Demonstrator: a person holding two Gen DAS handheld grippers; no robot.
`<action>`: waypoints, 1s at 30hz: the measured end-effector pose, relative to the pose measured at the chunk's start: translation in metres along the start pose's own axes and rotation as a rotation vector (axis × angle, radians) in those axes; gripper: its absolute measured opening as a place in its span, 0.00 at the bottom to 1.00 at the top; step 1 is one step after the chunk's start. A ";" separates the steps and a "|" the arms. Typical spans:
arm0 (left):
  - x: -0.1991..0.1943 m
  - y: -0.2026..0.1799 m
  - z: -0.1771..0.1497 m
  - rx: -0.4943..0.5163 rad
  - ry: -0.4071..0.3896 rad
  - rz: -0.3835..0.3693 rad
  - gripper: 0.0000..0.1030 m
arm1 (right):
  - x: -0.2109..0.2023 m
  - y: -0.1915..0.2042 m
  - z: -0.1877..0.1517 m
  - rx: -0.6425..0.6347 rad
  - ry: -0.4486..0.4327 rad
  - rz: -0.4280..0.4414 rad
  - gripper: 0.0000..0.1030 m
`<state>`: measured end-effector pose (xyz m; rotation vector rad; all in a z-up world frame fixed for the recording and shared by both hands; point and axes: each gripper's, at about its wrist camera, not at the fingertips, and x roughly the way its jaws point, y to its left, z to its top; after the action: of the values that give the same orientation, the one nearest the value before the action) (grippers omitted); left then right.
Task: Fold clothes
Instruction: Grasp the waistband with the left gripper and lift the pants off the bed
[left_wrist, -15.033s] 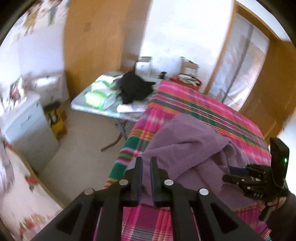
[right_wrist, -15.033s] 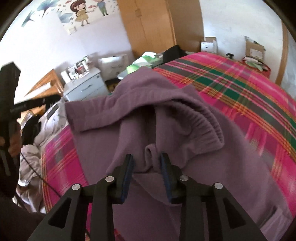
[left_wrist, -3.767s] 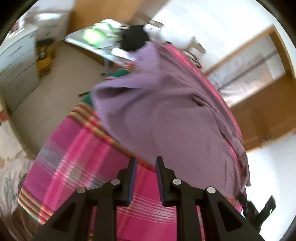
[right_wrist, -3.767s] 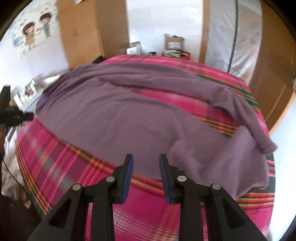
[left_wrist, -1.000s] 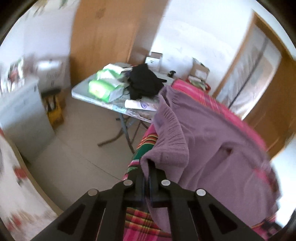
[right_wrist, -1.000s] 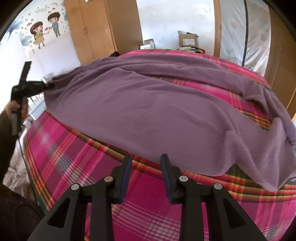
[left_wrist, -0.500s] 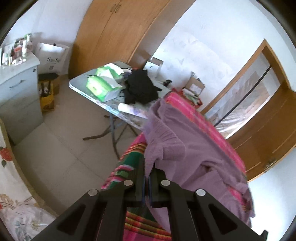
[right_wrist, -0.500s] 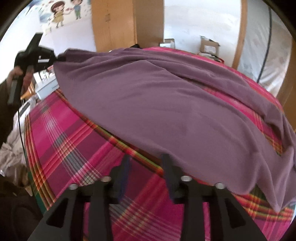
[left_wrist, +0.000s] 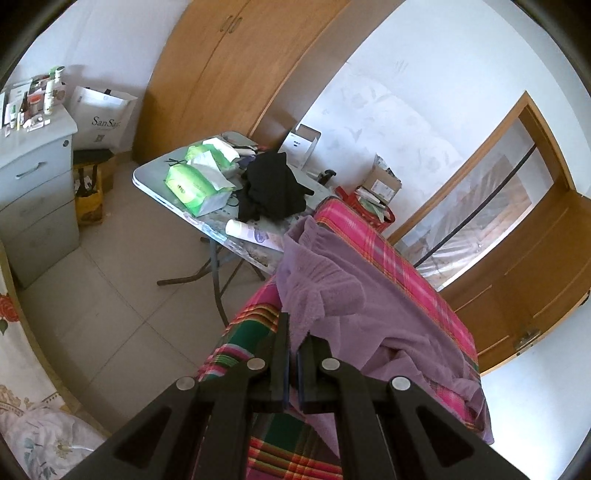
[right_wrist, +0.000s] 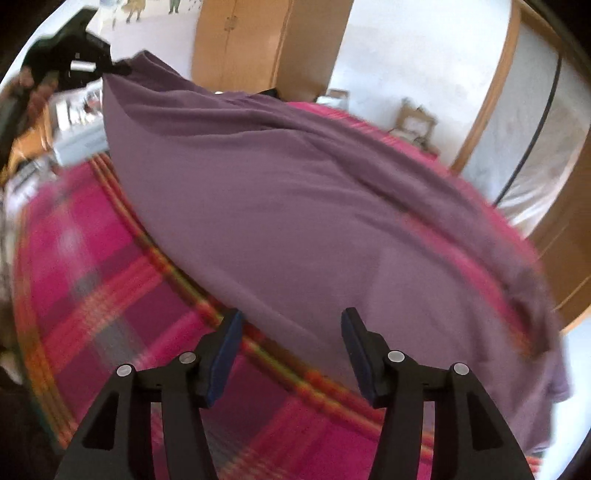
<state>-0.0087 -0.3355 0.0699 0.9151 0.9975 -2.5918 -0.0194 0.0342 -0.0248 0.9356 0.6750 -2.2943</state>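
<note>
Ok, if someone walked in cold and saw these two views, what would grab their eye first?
The big purple sweater spread over the bright pink plaid bedspread, one corner lifted up at the left by the left gripper, which is shut on it. Next, the right gripper, whose jaws have just been opening, standing wide over the sweater's near hem with nothing pinched. Beyond the bed's far end, a cluttered folding table carries green packs and dark clothing.

Purple sweater on pink-green plaid bedspread.

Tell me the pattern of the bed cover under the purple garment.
The bed cover is pink plaid with green, orange and yellow stripes; sharpest in the left wrist view.
</note>
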 end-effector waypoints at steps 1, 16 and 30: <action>0.000 0.001 -0.001 -0.005 0.000 0.003 0.02 | -0.001 -0.001 -0.001 -0.011 0.001 -0.017 0.56; 0.002 0.012 0.001 -0.046 0.005 0.014 0.02 | 0.002 -0.045 -0.015 0.135 0.025 0.087 0.43; -0.003 0.018 -0.018 -0.081 0.041 0.011 0.02 | -0.023 -0.050 -0.023 0.145 -0.032 -0.035 0.03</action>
<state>0.0098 -0.3368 0.0519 0.9539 1.0955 -2.5133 -0.0282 0.0916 -0.0103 0.9579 0.5205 -2.4096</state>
